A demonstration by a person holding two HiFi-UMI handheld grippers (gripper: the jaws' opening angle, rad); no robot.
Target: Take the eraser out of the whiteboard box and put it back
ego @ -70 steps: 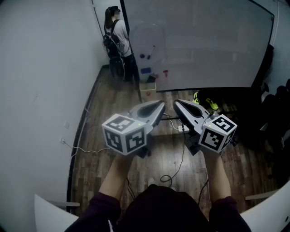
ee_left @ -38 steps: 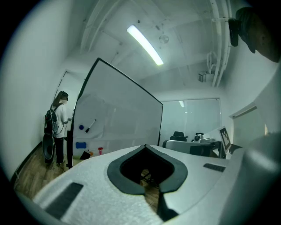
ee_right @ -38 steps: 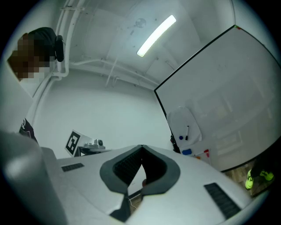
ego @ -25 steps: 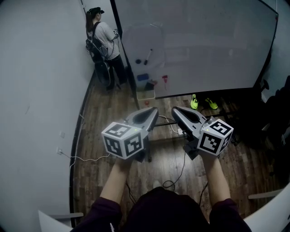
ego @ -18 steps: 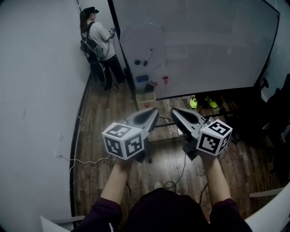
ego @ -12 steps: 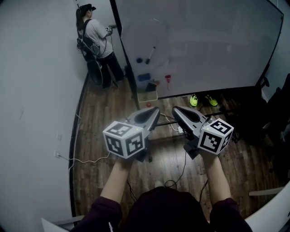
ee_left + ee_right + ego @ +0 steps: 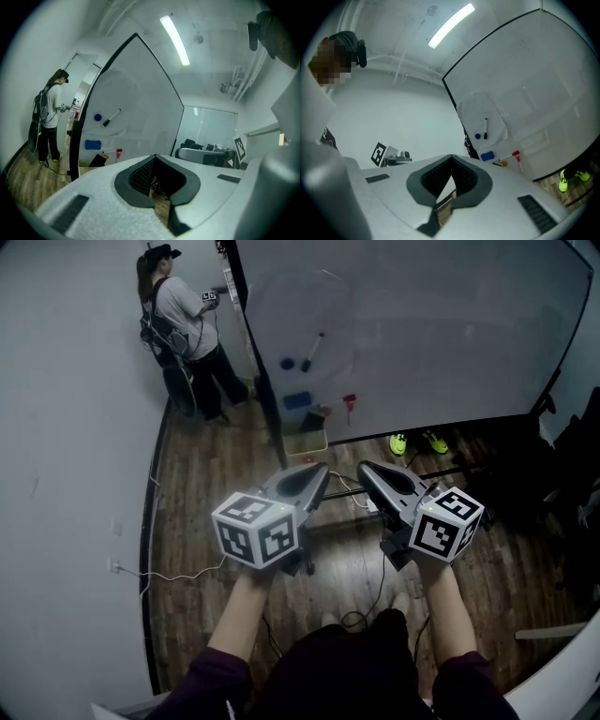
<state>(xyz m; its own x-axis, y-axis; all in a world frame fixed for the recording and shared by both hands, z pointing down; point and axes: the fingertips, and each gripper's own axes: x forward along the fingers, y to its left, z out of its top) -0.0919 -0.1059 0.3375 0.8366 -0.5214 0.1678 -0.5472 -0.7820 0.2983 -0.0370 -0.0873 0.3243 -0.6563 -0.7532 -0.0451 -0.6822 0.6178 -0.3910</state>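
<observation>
Eraser, long axis level, sits by the whiteboard's lower left corner, well ahead; left gripper looks nearer than right gripper, both clenched empty.

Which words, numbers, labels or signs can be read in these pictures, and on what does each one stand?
No readable text in any view.
The cube on the left tongs and the cube on the right tongs: black-and-white square patterns only, no letters.
The whiteboard: no legible writing.
The blue eraser and the box: too small to show any print.
</observation>
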